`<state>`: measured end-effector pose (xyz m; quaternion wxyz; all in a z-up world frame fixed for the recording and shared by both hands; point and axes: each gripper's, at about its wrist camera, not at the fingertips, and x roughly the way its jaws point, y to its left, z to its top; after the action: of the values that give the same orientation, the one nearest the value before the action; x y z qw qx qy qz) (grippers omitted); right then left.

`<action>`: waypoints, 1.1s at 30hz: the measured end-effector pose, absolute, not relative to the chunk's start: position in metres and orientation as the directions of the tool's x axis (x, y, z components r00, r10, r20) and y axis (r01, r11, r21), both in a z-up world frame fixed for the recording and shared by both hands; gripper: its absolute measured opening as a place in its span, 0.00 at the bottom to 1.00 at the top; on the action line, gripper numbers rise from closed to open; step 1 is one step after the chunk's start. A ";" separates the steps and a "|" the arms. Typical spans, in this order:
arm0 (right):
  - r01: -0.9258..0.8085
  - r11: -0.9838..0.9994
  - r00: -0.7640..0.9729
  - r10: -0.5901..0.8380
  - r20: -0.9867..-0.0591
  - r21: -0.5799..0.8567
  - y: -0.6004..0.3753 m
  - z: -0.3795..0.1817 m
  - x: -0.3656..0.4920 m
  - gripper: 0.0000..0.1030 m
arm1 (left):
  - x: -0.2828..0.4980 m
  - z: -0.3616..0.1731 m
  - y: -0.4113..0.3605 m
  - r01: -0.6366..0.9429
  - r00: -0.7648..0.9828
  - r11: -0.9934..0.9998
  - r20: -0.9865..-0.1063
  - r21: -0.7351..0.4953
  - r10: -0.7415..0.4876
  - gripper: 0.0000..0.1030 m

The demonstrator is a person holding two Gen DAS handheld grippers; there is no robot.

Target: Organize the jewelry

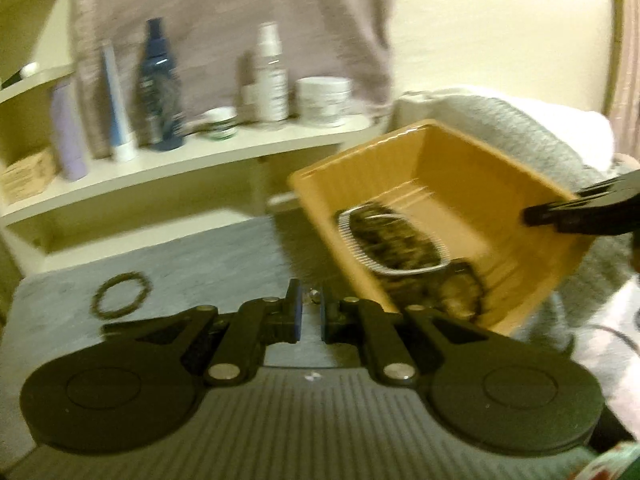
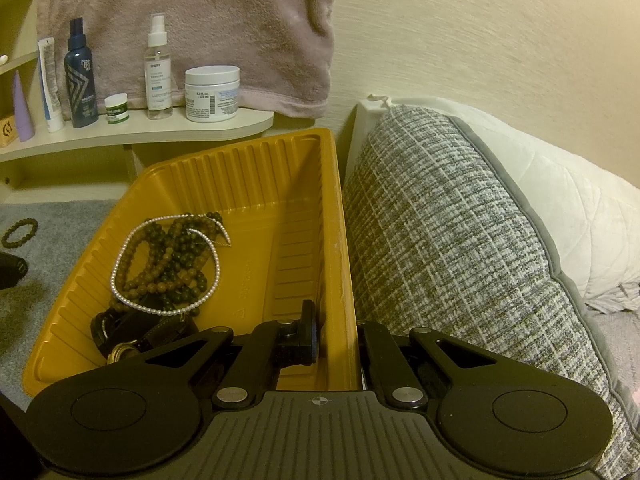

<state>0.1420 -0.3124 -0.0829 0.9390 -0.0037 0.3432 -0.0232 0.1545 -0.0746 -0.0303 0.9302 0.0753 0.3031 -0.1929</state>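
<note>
Yellow tray [image 2: 296, 184] tilted on grey mat [image 1: 208, 256], right wall against tweed cushion [image 2: 460, 240]. Right gripper [image 2: 338, 340] clamped on tray's right wall: thin ribbed plastic, light, flexes.

Inside tray near left wall: pearl necklace [image 2: 120, 256] over bead strands [image 2: 168, 264], limp, tangle-prone; watch [image 2: 120, 350] at near corner.

Left gripper [image 1: 311, 316] nearly shut; something small, blurred between its fingers, unclear.

Bead bracelet [image 1: 122, 294] loose near mat's left edge: light, rolls; pinch across beads.

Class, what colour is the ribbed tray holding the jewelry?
Mustard yellow tray, clearest in the right wrist view.

Open grey mat [image 1: 200, 264] left of tray [image 2: 304, 200]; cushion [image 2: 460, 240] tight against right wall
</note>
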 end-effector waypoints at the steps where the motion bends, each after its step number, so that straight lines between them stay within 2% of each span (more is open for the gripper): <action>1: 0.041 0.999 0.764 -0.046 -0.644 -0.022 -0.312 -0.083 0.142 0.04 | 0.152 -0.029 -0.080 0.421 0.738 0.907 -0.590 0.022 -0.328 0.07; 7: 0.040 0.999 0.765 -0.044 -0.643 -0.021 -0.312 -0.083 0.142 0.04 | 0.143 -0.026 -0.104 0.497 0.705 0.868 -0.591 0.016 -0.393 0.07; 16: 0.043 0.999 0.763 -0.044 -0.644 -0.018 -0.312 -0.083 0.142 0.04 | 0.139 -0.032 -0.117 0.547 0.663 0.837 -0.616 0.009 -0.426 0.08; 17: 0.043 0.999 0.763 -0.044 -0.644 -0.017 -0.312 -0.083 0.142 0.04 | 0.139 -0.034 -0.118 0.555 0.652 0.832 -0.623 0.004 -0.432 0.13; 18: 0.043 0.999 0.764 -0.044 -0.644 -0.018 -0.312 -0.083 0.142 0.04 | 0.138 -0.035 -0.120 0.559 0.648 0.829 -0.627 0.005 -0.432 0.22; 20: 0.044 0.999 0.763 -0.044 -0.644 -0.017 -0.312 -0.083 0.142 0.04 | 0.135 -0.036 -0.120 0.560 0.652 0.828 -0.622 0.012 -0.433 0.23; 27: 0.044 0.999 0.763 -0.044 -0.644 -0.017 -0.312 -0.083 0.142 0.04 | 0.137 -0.033 -0.107 0.517 0.685 0.855 -0.610 0.022 -0.399 0.23; 33: 0.043 0.999 0.763 -0.044 -0.645 -0.017 -0.312 -0.083 0.142 0.04 | 0.146 -0.037 -0.078 0.417 0.735 0.908 -0.604 0.046 -0.308 0.23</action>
<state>0.1417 -0.3120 -0.0830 0.9390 -0.0005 0.3432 -0.0233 0.1463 -0.0782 -0.0368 0.9272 0.0893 0.3068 -0.1956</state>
